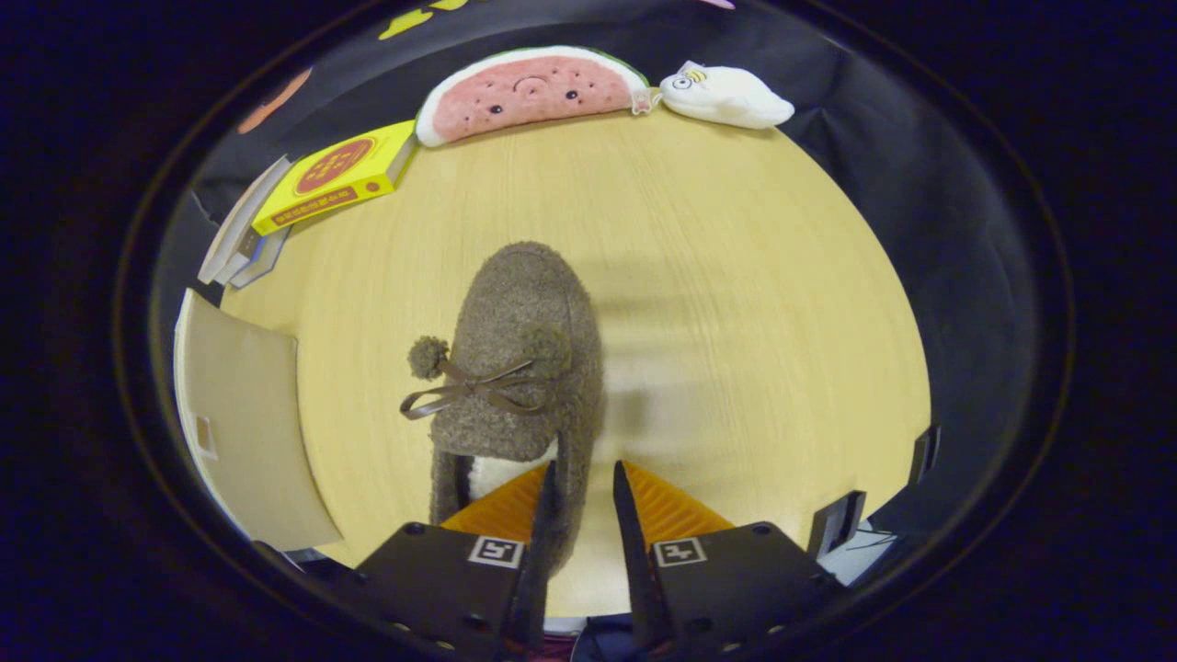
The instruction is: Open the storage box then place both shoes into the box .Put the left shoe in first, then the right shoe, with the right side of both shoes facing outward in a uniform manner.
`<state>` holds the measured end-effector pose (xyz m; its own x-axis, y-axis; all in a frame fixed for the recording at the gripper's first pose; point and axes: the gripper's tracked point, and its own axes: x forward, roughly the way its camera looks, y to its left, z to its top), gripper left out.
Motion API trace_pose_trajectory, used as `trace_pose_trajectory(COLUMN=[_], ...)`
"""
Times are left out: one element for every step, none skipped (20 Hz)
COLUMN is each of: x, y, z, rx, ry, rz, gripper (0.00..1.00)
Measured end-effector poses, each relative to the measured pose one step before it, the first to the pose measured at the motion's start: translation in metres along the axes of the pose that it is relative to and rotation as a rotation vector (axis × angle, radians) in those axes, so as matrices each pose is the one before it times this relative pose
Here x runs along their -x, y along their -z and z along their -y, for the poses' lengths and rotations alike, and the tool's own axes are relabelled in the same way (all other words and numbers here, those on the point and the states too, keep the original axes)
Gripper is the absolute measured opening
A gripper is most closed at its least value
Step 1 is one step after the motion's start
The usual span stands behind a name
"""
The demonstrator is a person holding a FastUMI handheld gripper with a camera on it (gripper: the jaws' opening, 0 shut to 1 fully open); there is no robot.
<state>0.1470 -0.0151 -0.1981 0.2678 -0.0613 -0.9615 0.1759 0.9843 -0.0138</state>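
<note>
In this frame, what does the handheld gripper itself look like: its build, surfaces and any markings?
The gripper has two thin, blade-like fingers that taper to points. Each sits on a black, blocky mount fixed with screws and carrying a small square black-and-white tag. Ribbed wedge-shaped panels flank the fingers on their outer sides. No cable or sleeve is visible.

Yellow book (336, 177), at the far left corner of the tabletop (736, 303), on a stack of books: red round emblem and a red band of print on its cover, both too small to read. Gripper (581, 515): one square black-and-white coded marker (497, 552) on the left finger mount, a second marker (679, 552) on the right; patterns only, no letters. Cardboard panel (244, 423) at the left edge of the tabletop: a small pale label (206, 438), illegible. No legible text, brand or number anywhere.
</note>
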Motion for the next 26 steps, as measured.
trace_pose_trajectory(x=[-0.00034, 0.00039, -0.00156, 0.00410, -0.00395, 0.00140, 0.00308, 0.00399, 0.00711, 0.00889, 0.01056, 0.01093, 0.01056, 0.01099, 0.01055, 0.01025, 0.00966, 0.00922, 0.00833, 0.00745, 0.00695, 0.00541, 0.00443, 0.00332, 0.00206, 0.00181], y=[0.00295, -0.00146, -0.00129, -0.00457, 0.00510, 0.00018, -0.00199, 0.00030, 0.00015, -0.00134, -0.00060, -0.00055, 0.00097, 0.00156, 0.00009, -0.00003, 0.00045, 0.00025, 0.00050, 0.00011, 0.00181, 0.00239, 0.00277, 0.00222, 0.00105, 0.00130], z=[-0.00153, 0.00002, -0.00032, 0.00218, -0.00100, 0.00073, -0.00002, 0.00066, -0.00065, -0.00200, -0.00363, -0.00592, -0.00674, -0.00649, -0.00656, -0.00679, -0.00927, -0.00988, -0.01198, -0.01417, -0.01519, -0.01617, -0.01616, -0.01681, -0.01644, -0.01463], rx=[0.00011, 0.00152, 0.00543, -0.02588, -0.02366, -0.00945, -0.02239, -0.01315, -0.00042, -0.00268, 0.00223, -0.00073, 0.00117, 0.01149, 0.01171, 0.01505, 0.01386, 0.00680, 0.00563, 0.00049, 0.00394, 0.00663, 0.00484, 0.01150, 0.01802, 0.01187], ry=[-0.00391, -0.00102, -0.00465, -0.00908, -0.00919, -0.00796, -0.00986, -0.00454, -0.00414, -0.00476, -0.01261, -0.01943, -0.01645, -0.00914, -0.00444, -0.00009, -0.00530, -0.00953, -0.01537, -0.02017, -0.02092, -0.02091, -0.02229, -0.01895, -0.01455, -0.00804], rz=[-0.01315, 0.01104, 0.00459, -0.01629, 0.01037, -0.00209, 0.00586, 0.00324, 0.00462, 0.00997, 0.01011, 0.00826, 0.00405, 0.00416, 0.01215, 0.01519, 0.01442, 0.01017, 0.00894, 0.00882, 0.00300, -0.00236, -0.00466, -0.00197, 0.00138, 0.00159], gripper=[0.27, 0.19, 0.11, 0.10, 0.00, 0.00, 0.00, 0.00, 0.00, 0.00, 0.00, 0.00, 0.00, 0.00, 0.00, 0.00, 0.00, 0.00, 0.00, 0.00, 0.00, 0.00, 0.00, 0.00, 0.00, 0.00])
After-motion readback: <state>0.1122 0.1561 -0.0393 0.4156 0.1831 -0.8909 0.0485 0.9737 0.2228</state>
